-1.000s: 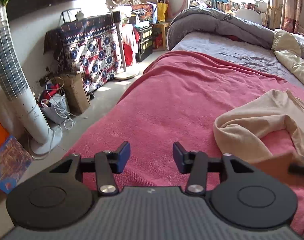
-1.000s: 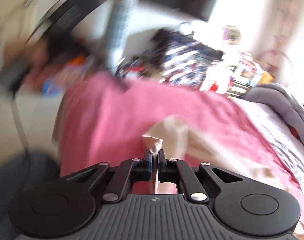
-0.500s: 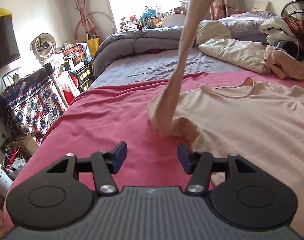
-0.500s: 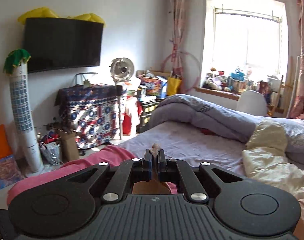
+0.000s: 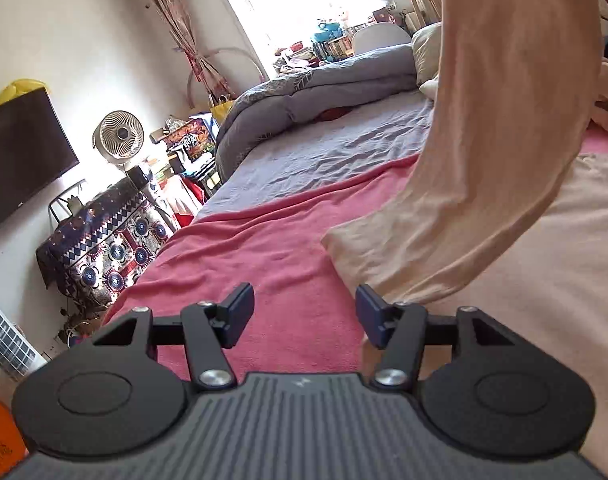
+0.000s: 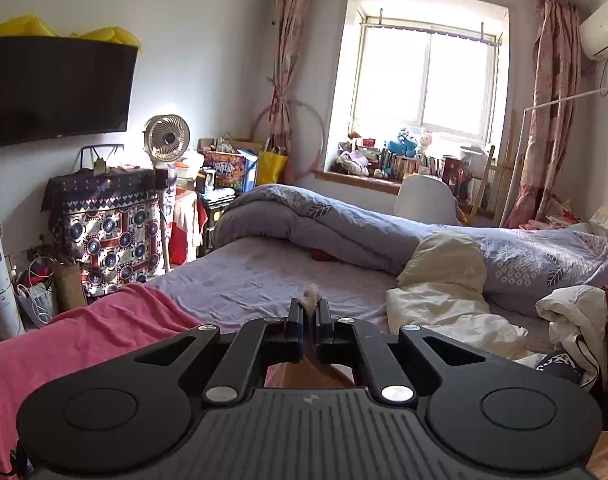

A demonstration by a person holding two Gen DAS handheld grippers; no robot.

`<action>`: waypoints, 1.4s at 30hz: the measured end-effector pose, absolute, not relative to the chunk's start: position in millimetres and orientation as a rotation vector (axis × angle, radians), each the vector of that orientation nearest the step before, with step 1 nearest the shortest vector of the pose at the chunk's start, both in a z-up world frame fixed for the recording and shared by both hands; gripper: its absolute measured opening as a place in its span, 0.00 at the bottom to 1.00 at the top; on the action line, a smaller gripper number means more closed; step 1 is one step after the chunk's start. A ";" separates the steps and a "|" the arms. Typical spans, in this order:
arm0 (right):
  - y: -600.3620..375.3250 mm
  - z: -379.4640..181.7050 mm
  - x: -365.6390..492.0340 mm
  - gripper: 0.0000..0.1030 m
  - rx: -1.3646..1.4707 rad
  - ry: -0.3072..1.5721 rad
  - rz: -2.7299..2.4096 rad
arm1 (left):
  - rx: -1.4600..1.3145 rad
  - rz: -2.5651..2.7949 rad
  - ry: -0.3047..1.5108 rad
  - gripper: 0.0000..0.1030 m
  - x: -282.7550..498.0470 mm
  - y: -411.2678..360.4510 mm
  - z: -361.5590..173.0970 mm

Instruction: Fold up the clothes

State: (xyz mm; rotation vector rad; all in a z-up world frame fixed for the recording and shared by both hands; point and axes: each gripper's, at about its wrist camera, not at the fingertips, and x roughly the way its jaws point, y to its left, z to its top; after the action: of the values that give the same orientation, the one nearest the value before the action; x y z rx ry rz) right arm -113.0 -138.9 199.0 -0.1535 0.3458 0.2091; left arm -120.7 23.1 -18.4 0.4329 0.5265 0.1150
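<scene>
Jaws: right gripper (image 6: 308, 318) clamped on a pinch of the beige shirt (image 5: 544, 272), a tuft of cloth poking out past the tips; left gripper (image 5: 304, 316) spread apart w/ nothing between, low over the pink blanket (image 5: 263, 248). Shirt body lies flat on blanket, near right; one sleeve (image 5: 512, 100) is lifted, hanging in a long strip from top right down to the shoulder. Looks like a sleeve fold-in, prob. To do it well: keep the right grip firm, carry the sleeve across the body, lay it flat w/o twist. Left could pin the near shirt edge so the body doesn't drag. Sleeve's landing spot is off-frame, can't judge it.
</scene>
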 end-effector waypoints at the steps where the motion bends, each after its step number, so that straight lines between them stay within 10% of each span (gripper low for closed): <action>1: -138.6 202.5 -113.3 0.06 -0.160 0.339 0.211 | 0.450 0.102 0.518 0.59 -121.6 21.7 -20.7; 14: -136.5 227.9 -118.0 0.06 -0.168 0.296 0.239 | 0.619 0.041 0.466 0.67 -115.1 -9.6 -50.8; 21: -147.1 225.6 -131.5 0.06 -0.204 0.299 0.213 | 0.516 0.064 0.555 0.22 -94.2 26.3 -55.0; 42: -253.7 -63.7 -133.0 0.10 0.022 0.903 0.007 | 0.562 0.152 0.586 0.29 -113.6 44.3 -81.0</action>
State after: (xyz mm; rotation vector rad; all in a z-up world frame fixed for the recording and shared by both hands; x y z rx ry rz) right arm -133.0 -253.7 -63.7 0.0219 0.9027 0.0067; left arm -113.6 44.3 -81.0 0.5616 0.5859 0.1519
